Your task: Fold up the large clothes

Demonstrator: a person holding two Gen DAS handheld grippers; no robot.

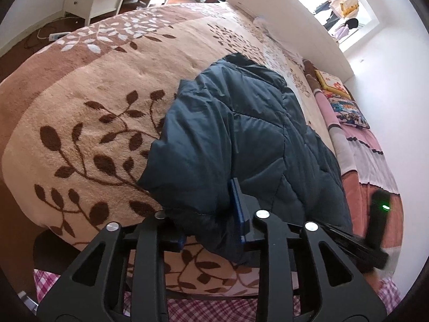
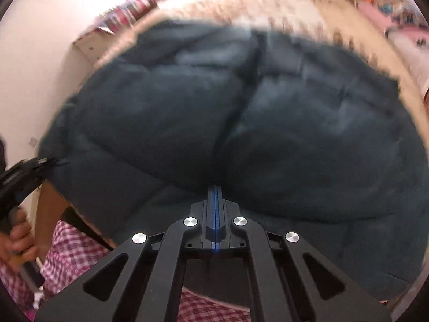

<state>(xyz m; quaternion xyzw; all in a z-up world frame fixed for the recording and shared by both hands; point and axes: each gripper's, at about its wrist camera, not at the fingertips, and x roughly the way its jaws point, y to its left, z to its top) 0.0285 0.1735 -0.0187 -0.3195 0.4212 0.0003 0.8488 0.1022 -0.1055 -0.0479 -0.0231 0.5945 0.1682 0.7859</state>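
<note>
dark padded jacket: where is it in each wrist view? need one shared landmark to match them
Left wrist: the dark padded jacket runs from centre to lower right, its near edge between the left gripper fingers.
Right wrist: the jacket fills most of the blurred frame, above the shut right gripper.
Shared landmark: the tan leaf-print blanket, left of the jacket in one view, above it in the other.

Daylight from the window [image 1: 346,8], blown out white. My left view sharp, soft shadows. Right view smeared by motion blur. Both bend hard at dark round edges.
</note>
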